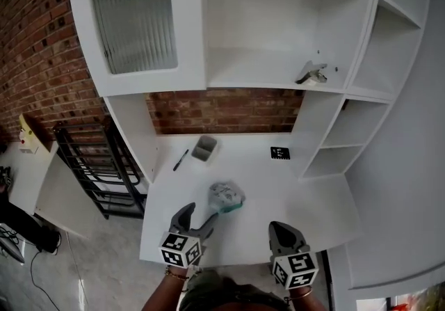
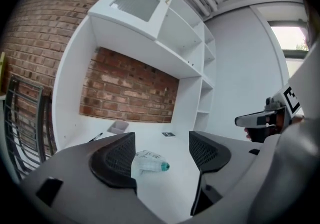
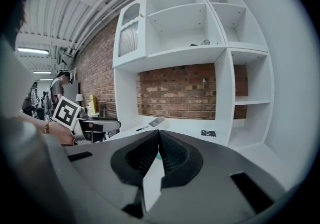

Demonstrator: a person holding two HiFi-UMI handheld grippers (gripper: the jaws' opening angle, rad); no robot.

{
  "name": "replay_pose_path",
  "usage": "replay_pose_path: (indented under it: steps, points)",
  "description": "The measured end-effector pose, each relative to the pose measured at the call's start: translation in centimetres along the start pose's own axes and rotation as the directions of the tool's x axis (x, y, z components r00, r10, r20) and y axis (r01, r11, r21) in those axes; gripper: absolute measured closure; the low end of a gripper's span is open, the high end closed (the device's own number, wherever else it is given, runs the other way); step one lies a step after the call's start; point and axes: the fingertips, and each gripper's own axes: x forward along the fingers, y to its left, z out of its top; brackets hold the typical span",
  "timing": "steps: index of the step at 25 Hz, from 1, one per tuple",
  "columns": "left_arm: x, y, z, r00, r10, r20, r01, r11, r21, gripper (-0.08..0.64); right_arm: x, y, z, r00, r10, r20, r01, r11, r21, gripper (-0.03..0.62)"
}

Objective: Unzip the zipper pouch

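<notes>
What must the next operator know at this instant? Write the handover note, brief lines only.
Claws: the left claw is open and empty, above the desk and aimed toward the pouch. The right claw is shut and empty, near the desk's front edge.
Things: the pouch lies on the desk just ahead of the left claw; neither claw touches it.
Done: nothing that shows. The zipper is too small to tell whether it is shut.
Left: probably hold the pouch with one claw, take the zipper pull with the other, and draw it open.
</notes>
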Motion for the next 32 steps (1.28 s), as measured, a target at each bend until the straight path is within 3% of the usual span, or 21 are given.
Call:
replay_pose_path:
  steps: [5,10,17,19,24,32]
  points:
    - [-3.5,0.1,2.2,0.996,0.043,0.073,-0.042,0.999,-0.021,0.245,0.1,0.7,0.8,0.999,0.018,0.028,-0.018,1.0,-0.006,0.591]
    - [-6.9,0.0,3.9,0.985,0.077,0.154,-0.064,0.994,-0.089,0.26,0.4,2.1,1.7,0.997,0.046,0.062,-0.045,0.999,-0.025,0.591]
    - [-9.9,-1.7,4.7,0.982,0.111,0.154,-0.126,0.987,0.096,0.43,0.2,4.3,3.1,0.986,0.112,0.123,-0.106,0.993,-0.059,0.591]
    - [-10.4,-1.9,4.7,0.981,0.109,0.162,-0.125,0.988,0.092,0.493,0.1,4.6,3.2,0.985,0.111,0.13,-0.104,0.993,-0.059,0.591]
    - [-11.0,-2.1,4.6,0.98,0.108,0.165,-0.123,0.989,0.079,0.557,-0.2,4.9,3.4,0.983,0.114,0.144,-0.107,0.993,-0.053,0.592]
    - [-11.0,-2.8,4.3,0.984,0.091,0.151,-0.111,0.985,0.132,0.558,-0.4,5.0,3.4,0.978,0.129,0.161,-0.125,0.991,-0.037,0.592]
